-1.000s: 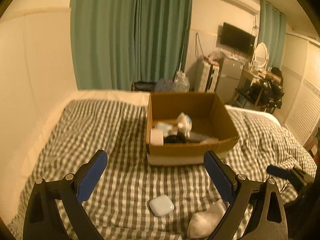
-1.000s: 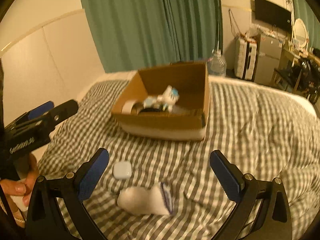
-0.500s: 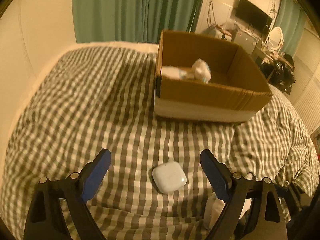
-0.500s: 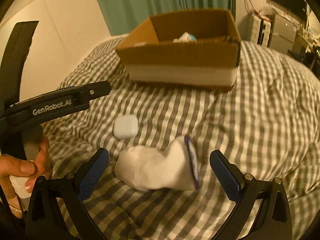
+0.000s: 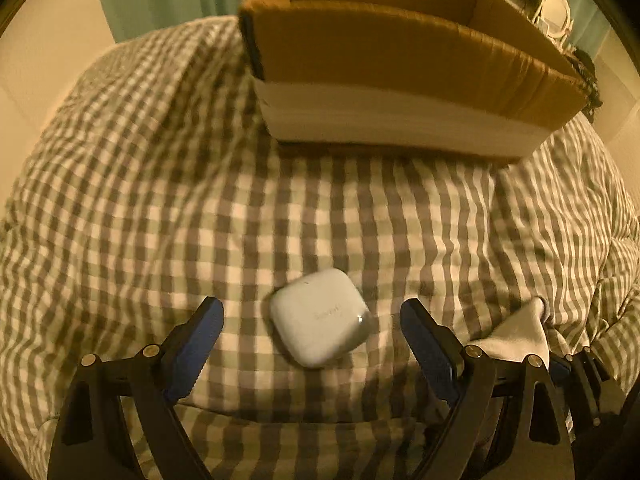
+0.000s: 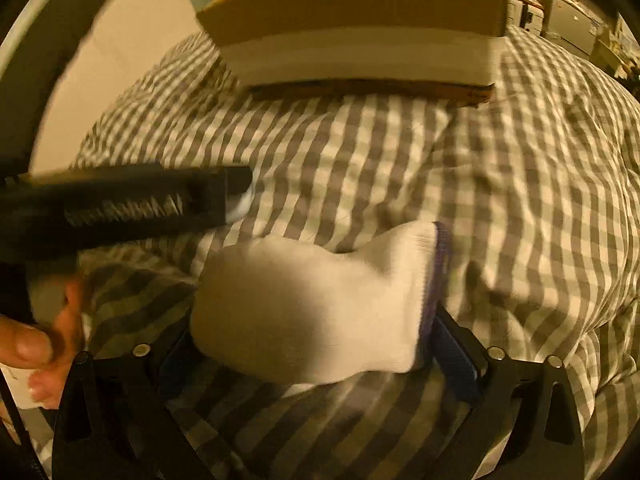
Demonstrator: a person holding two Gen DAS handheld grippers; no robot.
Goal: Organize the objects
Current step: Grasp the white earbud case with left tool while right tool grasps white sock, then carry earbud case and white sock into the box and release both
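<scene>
A white earbud case [image 5: 318, 316] lies on the checked bed cover [image 5: 160, 200], between the fingers of my left gripper [image 5: 310, 314]. That gripper is open, with a gap on each side of the case. A white sock [image 6: 312, 304] with a purple cuff lies across my right gripper [image 6: 310, 336]. Its jaws are closing around the sock, which hides the left fingertip; the right finger [image 6: 452, 356] sits at the cuff and nothing looks squeezed. In the right wrist view the left gripper's black body [image 6: 120, 204] covers most of the case. The sock's tip [image 5: 516, 336] shows at the right of the left wrist view.
A brown cardboard box [image 5: 400, 60] with a white lower band stands on the bed just beyond both objects, and its front wall [image 6: 360, 12] fills the top of the right wrist view. A hand [image 6: 36, 344] holds the left gripper. A cream wall and green curtain stand behind.
Both grippers have dropped toward the bed and tipped downward. The case now sits between the left fingers and the sock between the right jaws, which have narrowed a little.
</scene>
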